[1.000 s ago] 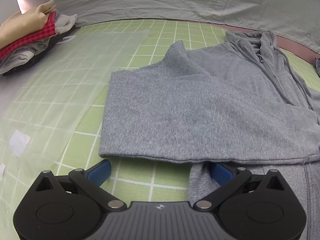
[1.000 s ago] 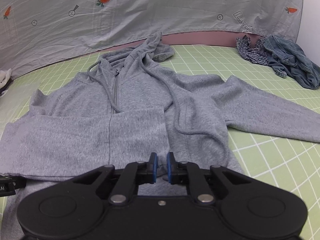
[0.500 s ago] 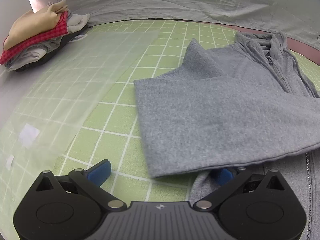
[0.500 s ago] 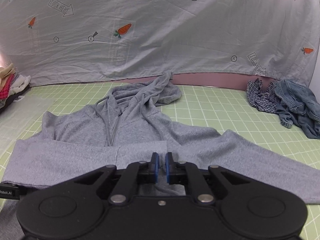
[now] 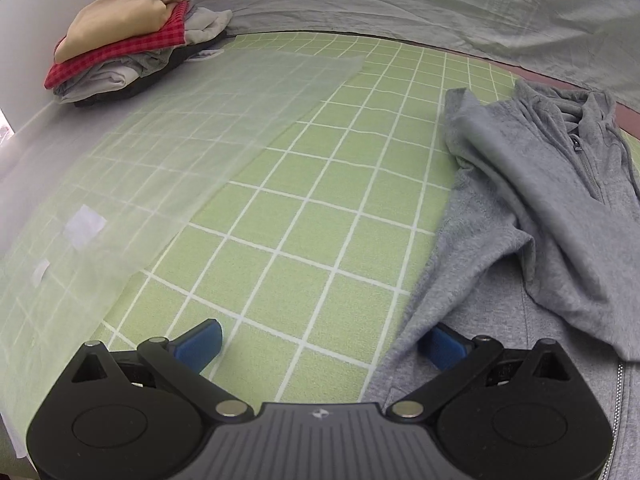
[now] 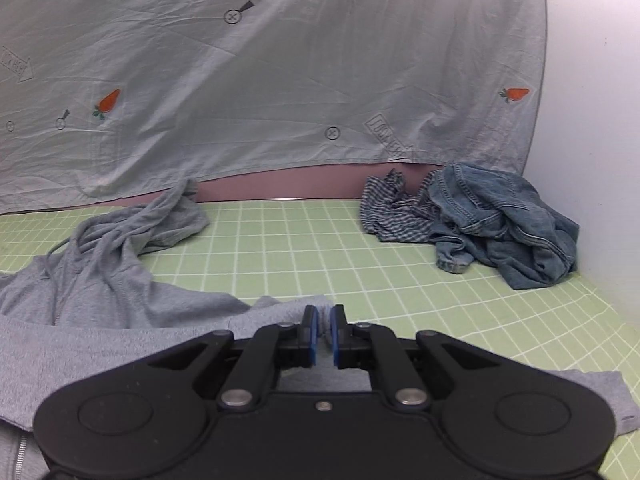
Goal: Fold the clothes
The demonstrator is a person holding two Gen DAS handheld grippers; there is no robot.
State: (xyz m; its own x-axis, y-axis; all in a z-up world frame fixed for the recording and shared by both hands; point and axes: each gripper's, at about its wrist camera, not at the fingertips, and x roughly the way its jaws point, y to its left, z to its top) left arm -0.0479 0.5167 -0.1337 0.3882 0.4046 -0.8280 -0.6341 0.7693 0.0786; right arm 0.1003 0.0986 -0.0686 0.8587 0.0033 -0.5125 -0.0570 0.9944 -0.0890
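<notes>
A grey zip hoodie (image 5: 520, 200) lies on the green grid mat, its left sleeve folded across the chest. My left gripper (image 5: 322, 344) is open and low over the mat at the hoodie's left edge. Its right pad (image 5: 442, 346) rests over the grey fabric, and the left pad is over bare mat. In the right wrist view the hood (image 6: 160, 224) lies at the far left. My right gripper (image 6: 324, 334) is shut on a raised fold of the hoodie's right sleeve (image 6: 280, 308). The sleeve's cuff (image 6: 600, 392) lies flat at the lower right.
A stack of folded clothes (image 5: 132, 48) sits at the back left beside a translucent sheet (image 5: 160, 152) on the mat. Crumpled jeans (image 6: 508, 220) and a checked garment (image 6: 392, 212) lie at the back right. A printed grey cloth (image 6: 280, 80) hangs behind the mat.
The left gripper has drawn away to the left of the folded sleeve and stays open. The right gripper has swung right and its pads have closed on the right sleeve, bunching it.
</notes>
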